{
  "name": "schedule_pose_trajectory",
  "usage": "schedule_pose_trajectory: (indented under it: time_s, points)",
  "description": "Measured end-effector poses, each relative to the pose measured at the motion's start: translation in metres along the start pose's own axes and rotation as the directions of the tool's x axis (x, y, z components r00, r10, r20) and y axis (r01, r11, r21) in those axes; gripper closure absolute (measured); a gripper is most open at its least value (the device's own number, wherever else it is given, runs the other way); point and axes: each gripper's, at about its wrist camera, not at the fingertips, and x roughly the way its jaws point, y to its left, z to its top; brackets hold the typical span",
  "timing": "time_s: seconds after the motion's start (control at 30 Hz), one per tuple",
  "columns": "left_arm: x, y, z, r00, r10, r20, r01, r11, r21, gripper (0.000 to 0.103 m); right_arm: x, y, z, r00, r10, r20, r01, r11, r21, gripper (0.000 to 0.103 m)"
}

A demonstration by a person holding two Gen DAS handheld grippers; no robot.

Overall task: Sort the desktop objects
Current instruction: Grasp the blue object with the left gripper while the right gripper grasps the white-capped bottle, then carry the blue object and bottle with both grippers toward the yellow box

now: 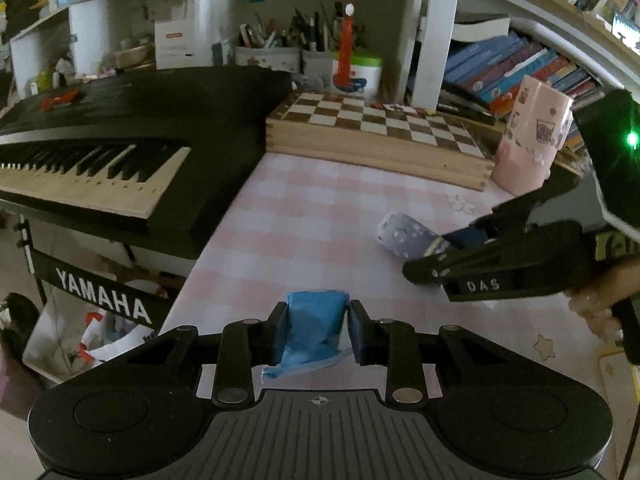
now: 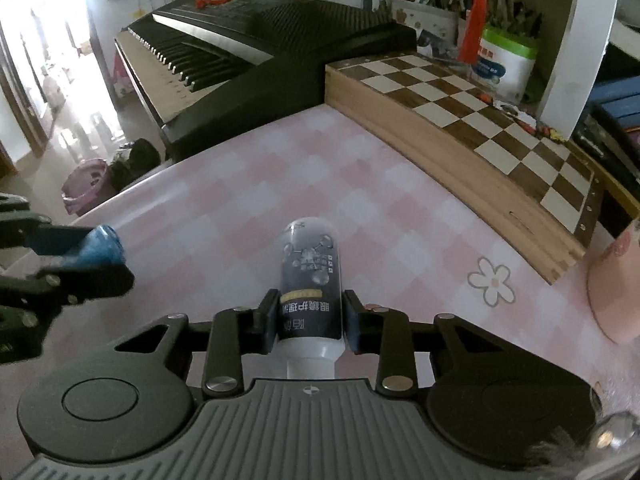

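Observation:
My left gripper (image 1: 318, 330) is shut on a blue soft packet (image 1: 314, 328), held just above the pink checked tablecloth (image 1: 304, 224). The same packet (image 2: 102, 246) shows in the right wrist view, pinched in the left gripper (image 2: 100, 256) at the far left. My right gripper (image 2: 310, 316) is shut on a small dark bottle (image 2: 312, 276) with a white neck and printed label, lying along the fingers. In the left wrist view that bottle (image 1: 404, 236) pokes out of the right gripper (image 1: 444, 248), which a hand (image 1: 596, 312) holds.
A wooden chessboard box (image 2: 460, 120) lies at the back of the table. A black Yamaha keyboard (image 1: 120, 152) stands to the left. A pink cup (image 1: 528, 140) sits beside the chessboard's right end. Pen holders (image 1: 280, 52) and books (image 1: 512, 68) fill the shelves behind.

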Motion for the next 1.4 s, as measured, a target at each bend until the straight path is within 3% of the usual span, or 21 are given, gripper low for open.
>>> schedule_pose_trajectory:
  time_s: [0.37, 0.7, 1.17, 1.4]
  points:
    - [-0.038, 0.01, -0.002, 0.996, -0.062, 0.066, 0.065, 0.997, -0.036, 0.074, -0.048, 0.02, -0.008, 0.994, -0.09, 0.063, 0.079, 0.984, 0.159, 0.073]
    - [-0.076, 0.02, -0.012, 0.987, -0.13, 0.095, 0.133, 0.991, -0.02, 0.074, -0.102, 0.053, -0.033, 0.981, -0.172, 0.092, 0.138, 0.944, 0.299, 0.073]
    - [-0.136, 0.027, -0.042, 0.966, -0.226, 0.129, 0.21, 0.97, 0.125, 0.074, -0.163, 0.116, -0.07, 0.952, -0.279, 0.125, 0.194, 0.867, 0.458, 0.073]
    - [-0.151, 0.035, -0.058, 0.955, -0.273, 0.115, 0.255, 0.955, 0.15, 0.074, -0.188, 0.156, -0.096, 0.935, -0.333, 0.12, 0.227, 0.825, 0.517, 0.073]
